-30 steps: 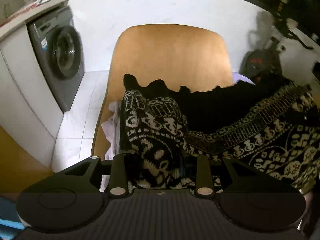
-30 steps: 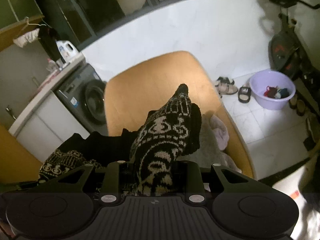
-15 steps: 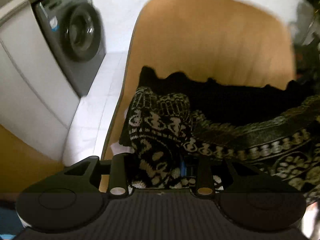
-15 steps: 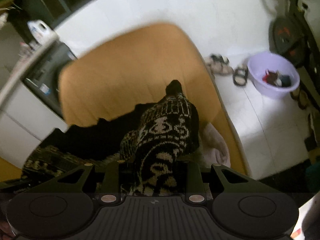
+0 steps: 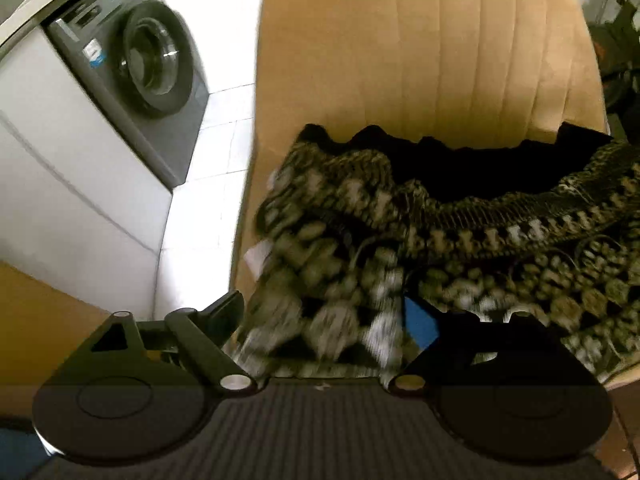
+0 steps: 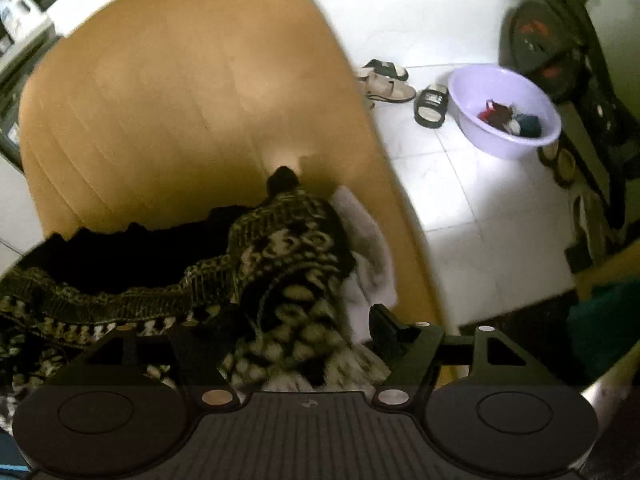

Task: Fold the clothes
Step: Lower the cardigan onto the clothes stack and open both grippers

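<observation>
Both tools' jaws opening since before, patterned sweater [image 5: 340,248] between, no legible labels

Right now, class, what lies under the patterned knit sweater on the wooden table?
Under the patterned knit sweater a pale cloth sticks out at its right edge, lying on the wooden table. How far the cloth reaches underneath, and whether anything else lies there, is covered.

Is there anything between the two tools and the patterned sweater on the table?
Nothing visible is. The sweater lies directly between the fingers of the left tool and of the right tool, whose jaws are opening. On the wooden table, a pale cloth lies beside the sweater, not between.
</observation>
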`<state>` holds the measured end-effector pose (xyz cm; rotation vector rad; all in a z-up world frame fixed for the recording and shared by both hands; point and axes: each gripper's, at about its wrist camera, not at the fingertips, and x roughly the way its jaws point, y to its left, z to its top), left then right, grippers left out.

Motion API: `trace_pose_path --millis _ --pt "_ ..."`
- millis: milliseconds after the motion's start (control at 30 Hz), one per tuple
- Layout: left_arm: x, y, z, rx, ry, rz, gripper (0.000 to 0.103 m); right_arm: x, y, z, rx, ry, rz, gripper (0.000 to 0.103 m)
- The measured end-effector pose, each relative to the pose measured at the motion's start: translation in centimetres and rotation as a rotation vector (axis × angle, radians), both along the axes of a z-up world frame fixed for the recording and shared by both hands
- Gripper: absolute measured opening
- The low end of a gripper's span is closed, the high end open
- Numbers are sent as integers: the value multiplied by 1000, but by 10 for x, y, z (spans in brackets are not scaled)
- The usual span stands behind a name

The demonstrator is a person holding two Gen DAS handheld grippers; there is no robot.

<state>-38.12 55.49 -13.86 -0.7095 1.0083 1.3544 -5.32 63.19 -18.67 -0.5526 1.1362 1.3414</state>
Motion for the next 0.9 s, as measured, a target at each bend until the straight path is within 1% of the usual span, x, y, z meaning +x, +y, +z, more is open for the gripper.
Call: trace_pose_path --millis 67,100,167,200,233,267,300,333,400,467,533,567,633,667,700,733,767,800,833,867,900 --pt "-4 -16 9 16 1 7 87 12 -21 8 14 43 -28 64" --pt "-4 -23 14 19 10 2 87 15 -32 9 14 58 -34 61" --pt "-1 -31 22 30 3 -16 87 17 -49 7 -5 56 -26 58" --pt "2 -34 24 33 -18 -22 87 15 -56 3 -20 31 -21 57" --pt "5 -36 26 34 -38 -29 87 13 -61 0 -32 5 -14 54" --pt "8 -37 26 29 -54 -36 87 11 -66 -3 -37 -15 -14 39" --pt "12 -37 25 24 -69 -41 87 11 -68 -5 -36 -9 -29 15" --pt "15 -35 22 19 -74 -42 87 13 -71 -6 -35 16 -55 9" --pt "18 -31 16 -4 -98 -36 87 16 -77 -5 -34 71 -111 9" --pt "14 -24 2 -70 -149 7 87 15 -78 -5 -56 60 -133 9" --pt "10 -20 -11 -103 -155 50 87 17 -75 -14 -100 54 -156 10" --pt "8 -19 -17 -119 -155 68 87 16 -74 -19 -111 50 -160 12" --pt "12 -19 -23 -122 -117 50 88 14 -75 -22 -105 35 -167 21" --pt "16 -20 -23 -116 -101 33 91 10 -75 -21 -94 10 -166 28" --pt "20 -20 -24 -110 -85 17 94 7 -76 -20 -83 -18 -163 37" --pt "23 -21 -24 -105 -75 5 95 3 -77 -20 -71 -45 -160 45" --pt "26 -22 -24 -101 -66 -2 95 -1 -79 -17 -53 -71 -160 67" --pt "28 -22 -23 -98 -57 -4 95 -4 -84 -13 -32 -79 -162 76" --pt "30 -24 -23 -93 -46 1 95 -6 -88 -10 -10 -84 -165 77" --pt "32 -25 -21 -91 -32 9 95 -8 -93 -6 4 -88 -169 80" --pt "33 -27 -19 -88 -20 16 95 -10 -98 -2 18 -92 -173 88"
